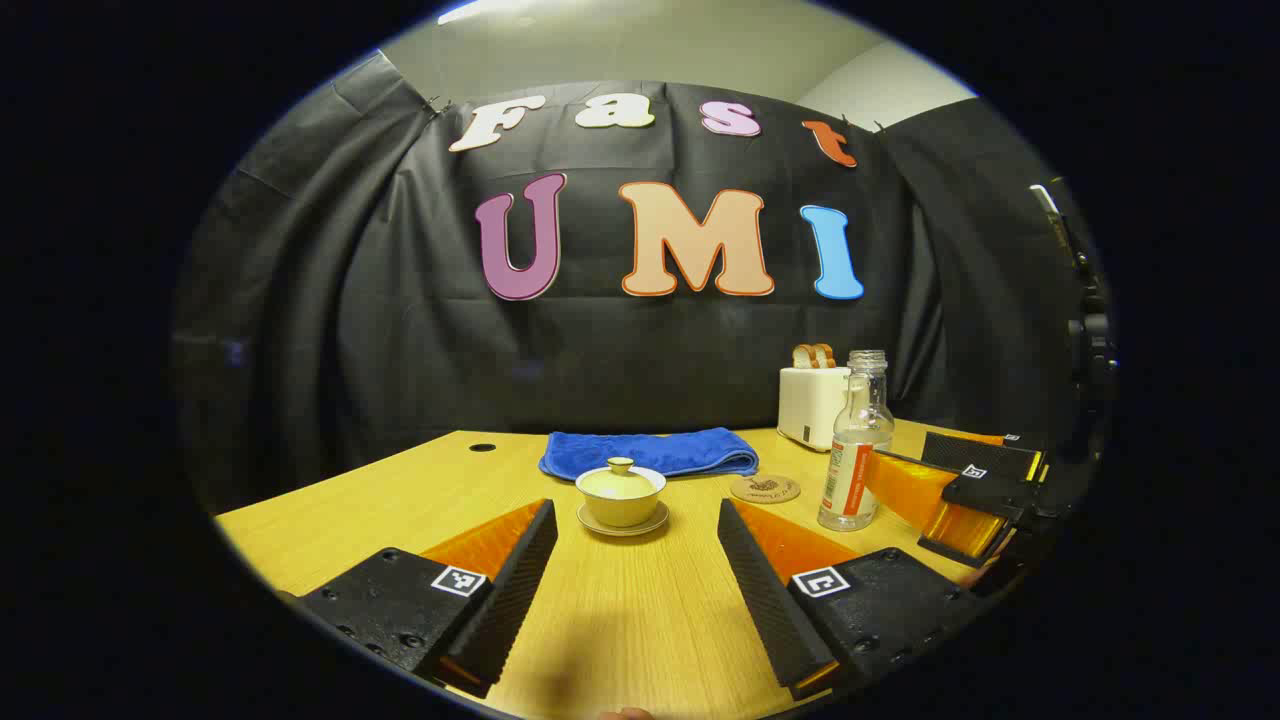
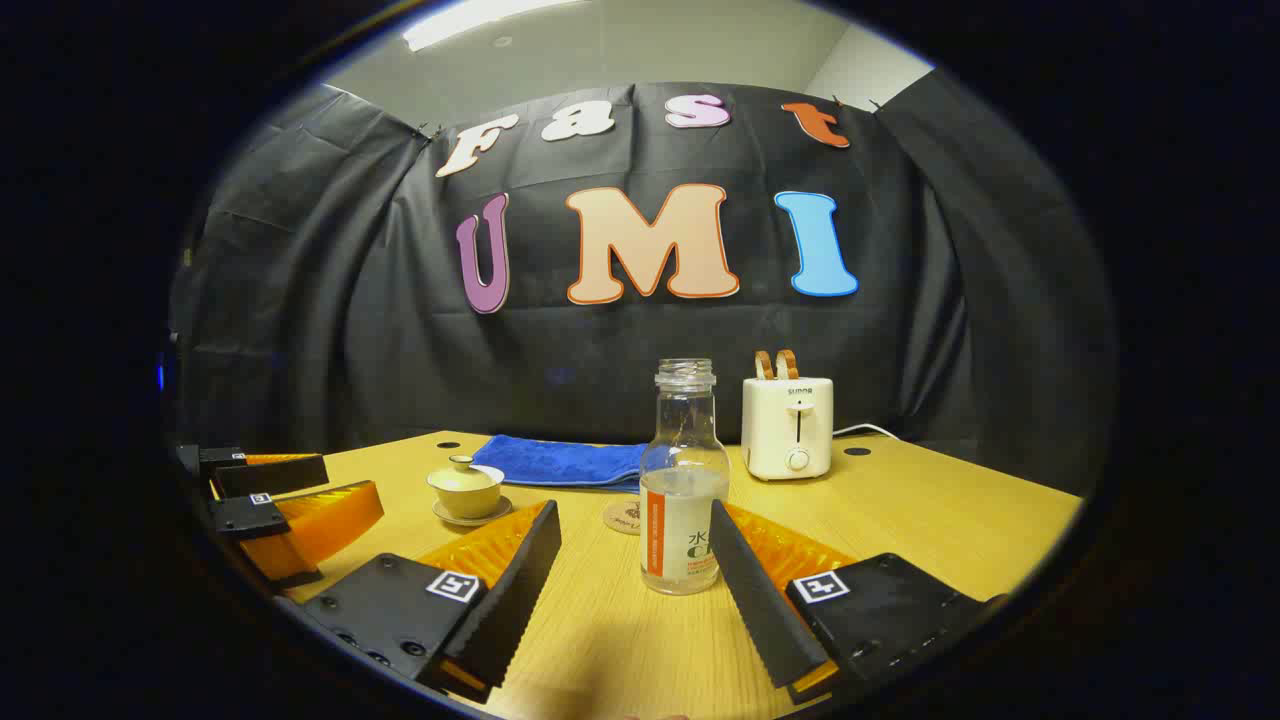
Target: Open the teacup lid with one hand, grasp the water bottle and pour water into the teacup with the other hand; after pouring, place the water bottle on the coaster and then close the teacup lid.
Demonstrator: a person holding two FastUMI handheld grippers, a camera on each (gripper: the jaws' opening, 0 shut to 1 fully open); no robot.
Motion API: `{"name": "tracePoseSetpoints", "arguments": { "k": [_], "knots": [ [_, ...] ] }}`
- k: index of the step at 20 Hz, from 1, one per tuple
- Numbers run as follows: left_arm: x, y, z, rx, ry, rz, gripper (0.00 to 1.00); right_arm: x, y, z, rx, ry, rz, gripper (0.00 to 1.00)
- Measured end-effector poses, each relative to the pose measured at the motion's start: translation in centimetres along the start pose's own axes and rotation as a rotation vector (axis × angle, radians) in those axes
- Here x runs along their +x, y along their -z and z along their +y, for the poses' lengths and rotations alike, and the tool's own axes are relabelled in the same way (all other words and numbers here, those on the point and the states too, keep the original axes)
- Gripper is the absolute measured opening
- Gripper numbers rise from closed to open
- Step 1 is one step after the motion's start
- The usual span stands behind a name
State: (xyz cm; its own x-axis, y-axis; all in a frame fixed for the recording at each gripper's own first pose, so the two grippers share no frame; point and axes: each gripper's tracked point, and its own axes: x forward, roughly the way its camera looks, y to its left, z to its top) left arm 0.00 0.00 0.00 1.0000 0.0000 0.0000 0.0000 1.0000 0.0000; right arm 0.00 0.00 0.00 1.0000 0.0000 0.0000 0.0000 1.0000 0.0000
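On the table point(image 1: 420, 490), the lidded teacup point(image 1: 621, 495) stands ahead of the wide-open, empty left claw point(image 1: 635, 555), while the uncapped water bottle point(image 2: 684, 480) stands between the fingers of the open right claw point(image 2: 635, 560), untouched, near the coaster point(image 1: 765, 489).

We see even, fairly bright light from a ceiling panel point(image 2: 480, 18) overhead — it blows out to white glare. The wooden table point(image 1: 620, 600) shows soft shadows. Fisheye distortion bends the table's edges, and the rims fade dark — perhaps slightly soft there; the centres look sharp.
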Motion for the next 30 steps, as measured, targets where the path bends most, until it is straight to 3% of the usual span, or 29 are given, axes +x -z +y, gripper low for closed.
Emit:
{"name": "tracePoseSetpoints", "arguments": {
  "k": [30],
  "knots": [
    [1.2,0.0,-0.2,0.000,0.017,-0.001,0.95,-0.1,-0.1,-0.2,-0.002,-0.005,0.000,0.95]
  ]
}}
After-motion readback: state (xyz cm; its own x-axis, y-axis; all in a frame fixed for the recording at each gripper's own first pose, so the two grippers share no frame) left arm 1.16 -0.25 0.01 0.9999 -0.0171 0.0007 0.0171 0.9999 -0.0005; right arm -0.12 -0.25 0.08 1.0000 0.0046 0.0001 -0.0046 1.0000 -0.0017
